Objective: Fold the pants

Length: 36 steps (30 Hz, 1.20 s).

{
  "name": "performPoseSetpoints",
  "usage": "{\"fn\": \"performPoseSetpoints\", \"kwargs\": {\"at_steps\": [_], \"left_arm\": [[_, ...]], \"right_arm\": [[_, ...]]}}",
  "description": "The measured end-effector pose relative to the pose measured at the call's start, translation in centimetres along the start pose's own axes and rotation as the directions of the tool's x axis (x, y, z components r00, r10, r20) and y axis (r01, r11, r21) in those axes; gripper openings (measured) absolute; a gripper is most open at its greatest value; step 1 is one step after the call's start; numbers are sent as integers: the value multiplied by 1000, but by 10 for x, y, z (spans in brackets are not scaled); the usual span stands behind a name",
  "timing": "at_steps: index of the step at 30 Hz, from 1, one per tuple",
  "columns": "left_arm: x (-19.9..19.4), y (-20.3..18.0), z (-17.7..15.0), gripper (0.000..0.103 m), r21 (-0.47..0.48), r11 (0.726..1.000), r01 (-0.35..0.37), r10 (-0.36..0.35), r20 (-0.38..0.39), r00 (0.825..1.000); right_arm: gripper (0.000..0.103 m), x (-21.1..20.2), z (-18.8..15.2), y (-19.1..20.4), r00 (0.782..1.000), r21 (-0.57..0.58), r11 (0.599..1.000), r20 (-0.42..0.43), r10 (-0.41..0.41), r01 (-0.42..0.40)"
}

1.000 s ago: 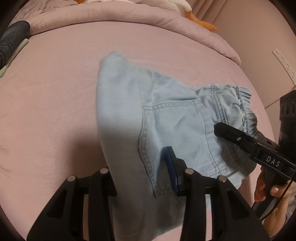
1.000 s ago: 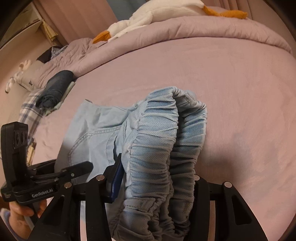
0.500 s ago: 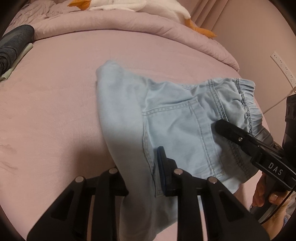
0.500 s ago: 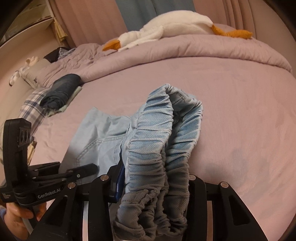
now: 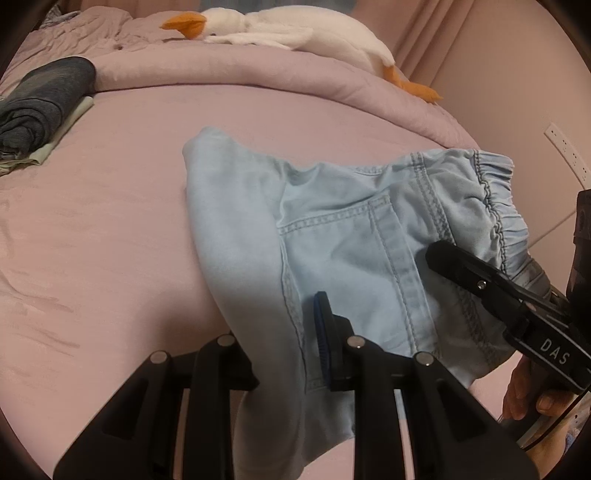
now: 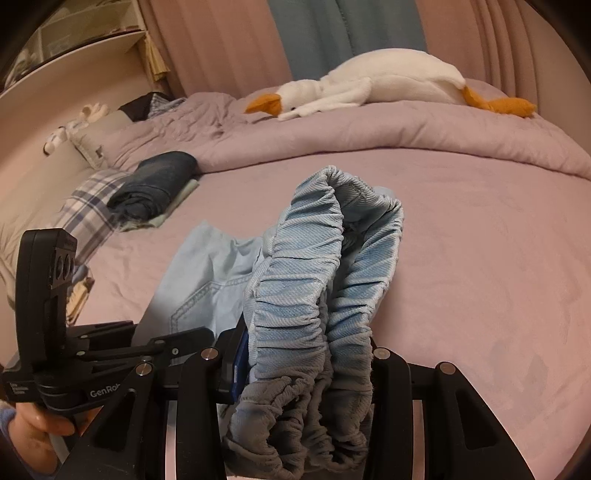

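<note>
Both grippers are lifting higher than before: left gripper (image 5: 288, 339) pinching the pants (image 5: 354, 251) near the pocket, right gripper (image 6: 306, 365) pinching the waistband, raising them off the bed (image 5: 110, 240) to fold.

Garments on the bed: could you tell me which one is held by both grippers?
The light blue pants, clamped by the left gripper and right gripper; the dark folded garment lies untouched far left.

Pants (image 5: 332, 229) lie on the bed (image 5: 110, 240) — goose toy (image 5: 295, 35) behind, folded clothes (image 5: 40, 99) left.
</note>
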State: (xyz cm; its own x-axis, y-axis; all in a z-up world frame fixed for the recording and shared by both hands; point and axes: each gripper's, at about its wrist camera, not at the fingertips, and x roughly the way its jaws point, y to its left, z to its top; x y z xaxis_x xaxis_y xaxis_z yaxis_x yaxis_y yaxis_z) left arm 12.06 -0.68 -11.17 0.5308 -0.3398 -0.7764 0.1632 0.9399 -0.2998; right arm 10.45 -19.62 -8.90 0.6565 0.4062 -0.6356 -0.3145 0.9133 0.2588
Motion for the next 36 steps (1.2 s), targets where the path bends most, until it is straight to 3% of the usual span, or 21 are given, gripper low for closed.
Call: {"fn": "performPoseSetpoints", "kwargs": {"at_steps": [19,36], "left_arm": [[-12,43,28,22,-25,996,-82,83,52,995],[11,69,75,22,-4,991,-131,131,59,990]], "right_arm": [[43,34,35,42,996,-39,996,32,85,-84],[43,73,67,41,993,3,994,50,111,-111]]}}
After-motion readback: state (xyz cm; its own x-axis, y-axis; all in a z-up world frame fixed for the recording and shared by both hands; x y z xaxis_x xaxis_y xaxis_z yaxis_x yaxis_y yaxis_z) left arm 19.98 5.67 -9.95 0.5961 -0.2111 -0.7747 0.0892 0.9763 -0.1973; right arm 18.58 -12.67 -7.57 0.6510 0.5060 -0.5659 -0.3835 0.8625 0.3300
